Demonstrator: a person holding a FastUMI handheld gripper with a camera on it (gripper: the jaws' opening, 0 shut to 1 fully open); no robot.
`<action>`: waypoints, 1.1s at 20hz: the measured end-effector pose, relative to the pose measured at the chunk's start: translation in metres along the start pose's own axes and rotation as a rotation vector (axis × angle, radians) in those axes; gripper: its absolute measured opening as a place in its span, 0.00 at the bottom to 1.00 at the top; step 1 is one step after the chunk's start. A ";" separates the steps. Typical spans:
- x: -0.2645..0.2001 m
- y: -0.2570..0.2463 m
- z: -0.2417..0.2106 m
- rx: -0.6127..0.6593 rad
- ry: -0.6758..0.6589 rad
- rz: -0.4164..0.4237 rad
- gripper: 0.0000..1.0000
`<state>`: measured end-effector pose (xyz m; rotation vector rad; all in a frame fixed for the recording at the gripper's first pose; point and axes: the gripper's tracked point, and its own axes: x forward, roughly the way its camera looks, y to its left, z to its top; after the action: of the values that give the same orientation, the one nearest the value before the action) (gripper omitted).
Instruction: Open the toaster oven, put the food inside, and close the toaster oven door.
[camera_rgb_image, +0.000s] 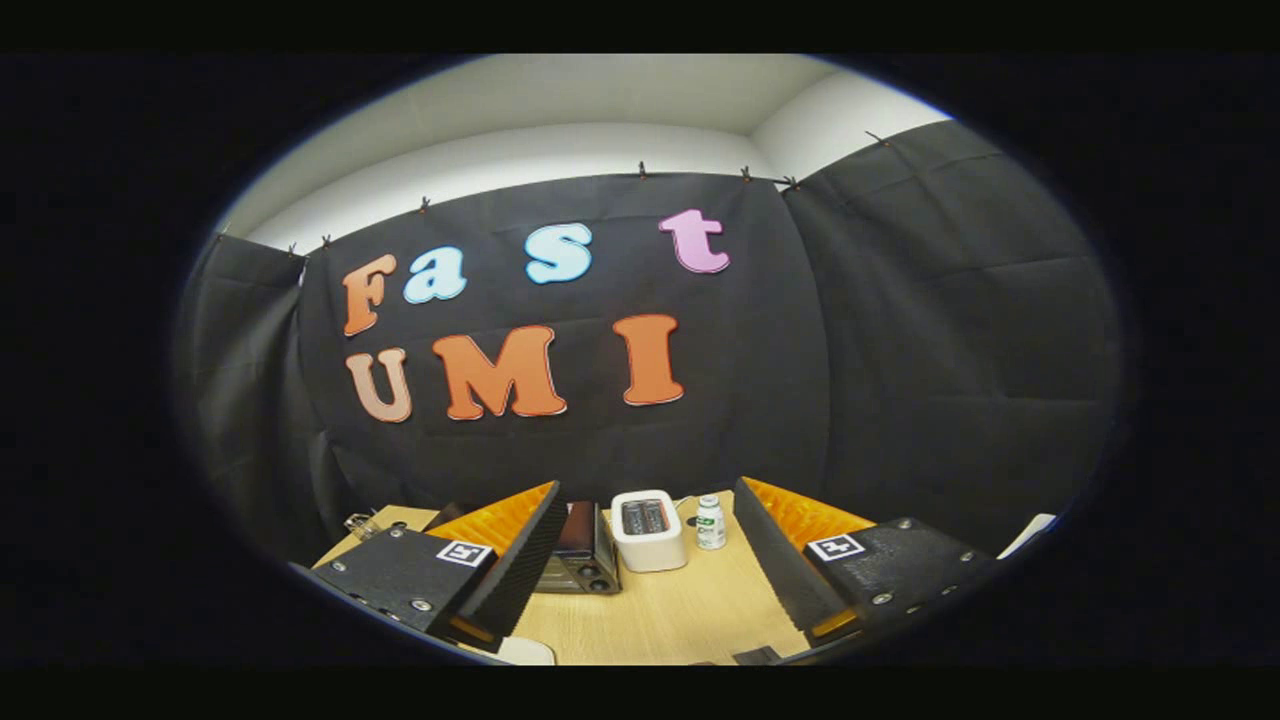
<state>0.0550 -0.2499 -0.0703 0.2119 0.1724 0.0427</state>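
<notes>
The toaster oven (583, 555), a dark box with knobs on its front, stands on the wooden table (680, 620) beyond my left finger, which hides its left part. Its door looks shut. My gripper (645, 560) is held high above the table's near side, open wide, with nothing between its fingers. A pale rounded object (527, 651) shows at the near table edge just below the left finger; I cannot tell what it is.
A white slot toaster (648, 530) stands right of the toaster oven, between my fingers and far ahead. A small white bottle (710, 522) with a green label is beside it. A dark flat item (757, 656) lies near the right finger. Black cloth walls close the booth.
</notes>
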 end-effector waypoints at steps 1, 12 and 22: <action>0.000 -0.005 0.000 0.001 -0.001 0.006 0.99; -0.020 -0.044 0.020 -0.026 -0.099 0.000 0.99; -0.014 -0.059 0.012 -0.126 -0.115 -0.032 0.99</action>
<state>0.0449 -0.3107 -0.0692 0.0851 0.0582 0.0096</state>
